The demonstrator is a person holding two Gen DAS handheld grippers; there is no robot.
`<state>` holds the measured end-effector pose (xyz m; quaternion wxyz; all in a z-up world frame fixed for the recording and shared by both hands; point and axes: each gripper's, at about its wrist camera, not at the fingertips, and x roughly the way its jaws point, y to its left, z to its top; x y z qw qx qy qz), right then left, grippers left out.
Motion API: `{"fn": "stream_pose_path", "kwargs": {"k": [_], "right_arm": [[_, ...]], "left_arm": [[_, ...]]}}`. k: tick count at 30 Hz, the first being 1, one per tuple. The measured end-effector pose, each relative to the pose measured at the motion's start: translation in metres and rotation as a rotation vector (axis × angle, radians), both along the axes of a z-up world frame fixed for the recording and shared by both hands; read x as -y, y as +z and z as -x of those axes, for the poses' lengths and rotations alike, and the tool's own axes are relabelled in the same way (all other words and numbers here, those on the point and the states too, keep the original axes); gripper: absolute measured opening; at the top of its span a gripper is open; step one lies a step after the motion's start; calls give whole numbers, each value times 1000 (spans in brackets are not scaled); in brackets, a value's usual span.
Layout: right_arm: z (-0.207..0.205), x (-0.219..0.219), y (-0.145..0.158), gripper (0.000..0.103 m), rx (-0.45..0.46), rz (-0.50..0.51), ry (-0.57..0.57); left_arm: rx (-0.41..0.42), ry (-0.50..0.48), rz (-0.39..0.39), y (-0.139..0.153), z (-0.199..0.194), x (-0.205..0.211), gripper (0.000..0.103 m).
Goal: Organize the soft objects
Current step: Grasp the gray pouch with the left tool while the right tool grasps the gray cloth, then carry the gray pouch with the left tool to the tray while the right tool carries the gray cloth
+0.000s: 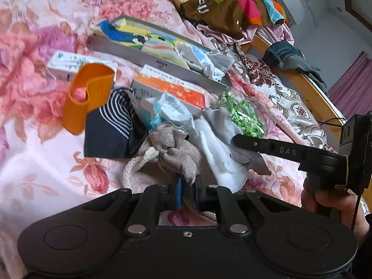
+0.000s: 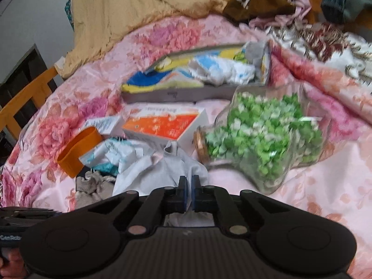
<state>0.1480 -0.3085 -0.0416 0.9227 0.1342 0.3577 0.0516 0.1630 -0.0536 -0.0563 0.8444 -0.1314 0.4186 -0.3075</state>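
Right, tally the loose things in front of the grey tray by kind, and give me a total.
Cardboard boxes: 2, an orange one and a white one
Jars: 1, of green bits
Orange cups: 1
Striped socks: 1
Drawstring pouches: 1
White cloths: 1
Total: 7

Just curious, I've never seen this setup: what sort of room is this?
Most likely a bedroom: the things lie on a floral quilted bedspread over a wooden bed frame, with clothes heaped at the far end.
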Motion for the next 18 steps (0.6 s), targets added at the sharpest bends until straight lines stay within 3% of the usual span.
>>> {"fn": "stream_pose_path", "kwargs": {"k": [8, 18], "right_arm": [[15, 5, 17, 4, 109, 5, -18], [32, 3, 37, 4, 244, -5, -14]], "left_arm": [[58, 43, -49, 30, 16, -10, 10], [146, 122, -55, 71, 30, -19, 10]]}}
